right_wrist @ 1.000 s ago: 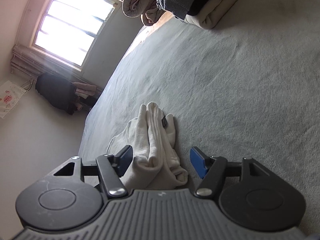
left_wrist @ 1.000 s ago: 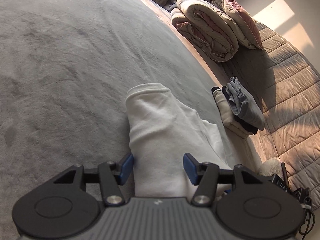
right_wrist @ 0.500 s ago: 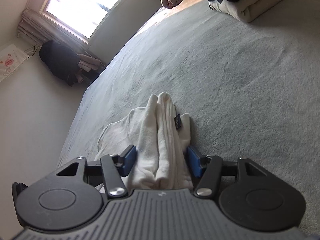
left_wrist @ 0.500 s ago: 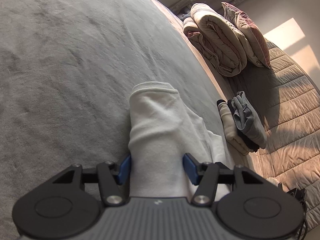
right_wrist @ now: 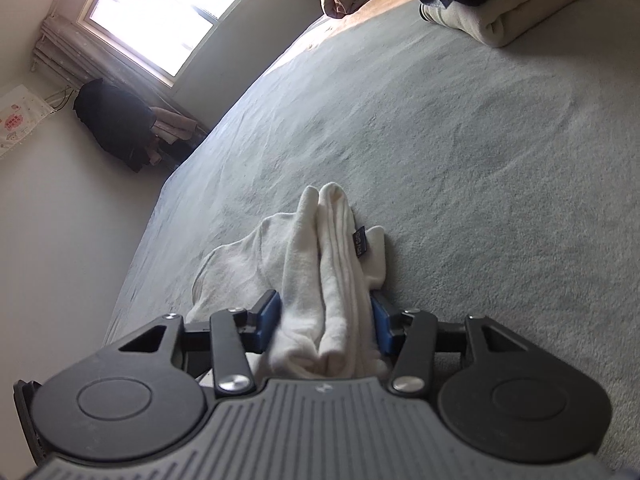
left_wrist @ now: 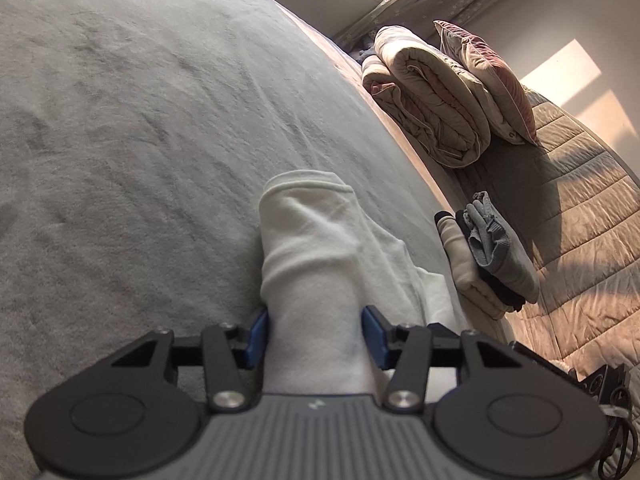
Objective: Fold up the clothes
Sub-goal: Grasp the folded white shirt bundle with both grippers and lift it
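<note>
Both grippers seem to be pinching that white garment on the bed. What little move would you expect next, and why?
Probably finishing the squeeze, then lifting. Both the left gripper and right gripper are closing, pads against bunched folds of the white garment, which lies on the grey blanket.

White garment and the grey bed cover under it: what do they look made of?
White garment: soft matte knit, likely cotton fleece, judging by the ribbed hem and thick rounded folds. Bed cover: grey plush, probably short-pile fleece or velvet, with a fuzzy nap and brushed streaks.
</note>
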`<state>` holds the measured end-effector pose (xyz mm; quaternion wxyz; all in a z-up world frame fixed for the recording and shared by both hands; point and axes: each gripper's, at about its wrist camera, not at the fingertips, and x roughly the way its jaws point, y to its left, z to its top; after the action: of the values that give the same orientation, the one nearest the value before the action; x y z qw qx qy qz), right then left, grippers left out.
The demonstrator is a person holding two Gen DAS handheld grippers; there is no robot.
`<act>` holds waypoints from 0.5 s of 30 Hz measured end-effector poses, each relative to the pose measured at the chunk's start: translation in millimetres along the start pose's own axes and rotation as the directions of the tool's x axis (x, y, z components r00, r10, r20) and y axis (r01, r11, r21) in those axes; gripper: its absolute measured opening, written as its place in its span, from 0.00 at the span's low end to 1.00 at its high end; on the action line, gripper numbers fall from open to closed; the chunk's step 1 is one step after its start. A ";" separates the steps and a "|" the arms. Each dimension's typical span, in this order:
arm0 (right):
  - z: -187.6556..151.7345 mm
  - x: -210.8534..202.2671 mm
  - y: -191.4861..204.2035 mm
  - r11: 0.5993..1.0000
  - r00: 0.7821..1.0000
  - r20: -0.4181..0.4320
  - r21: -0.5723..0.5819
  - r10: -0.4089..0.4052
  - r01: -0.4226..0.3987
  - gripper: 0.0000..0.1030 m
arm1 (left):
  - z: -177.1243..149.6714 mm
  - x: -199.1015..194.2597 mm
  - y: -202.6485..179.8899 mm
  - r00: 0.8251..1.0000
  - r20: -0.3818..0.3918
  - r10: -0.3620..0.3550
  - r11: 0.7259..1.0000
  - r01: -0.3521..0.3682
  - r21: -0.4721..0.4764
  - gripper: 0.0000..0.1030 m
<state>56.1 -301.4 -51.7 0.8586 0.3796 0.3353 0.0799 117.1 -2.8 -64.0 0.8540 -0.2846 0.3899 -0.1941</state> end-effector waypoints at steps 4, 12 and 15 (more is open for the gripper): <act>3.7 -4.1 1.0 1.000 1.000 0.009 0.015 0.015 -0.015 0.43 | 1.8 -4.6 -14.1 1.000 0.024 0.014 0.999 -0.015 0.051 0.39; 32.3 -25.8 1.4 0.998 0.997 0.043 0.023 0.057 -0.058 0.41 | 13.6 -6.2 -54.5 0.999 0.044 -0.020 0.997 0.017 0.081 0.36; 46.5 -38.3 0.2 0.999 0.998 0.044 0.007 0.042 -0.043 0.41 | 12.9 -2.1 -73.3 0.999 0.029 -0.025 0.996 0.023 0.082 0.36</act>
<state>56.6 -344.0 -9.2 0.8623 0.3918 0.3083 0.0884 117.7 -53.2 -9.3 0.8683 -0.2571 0.3653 -0.2157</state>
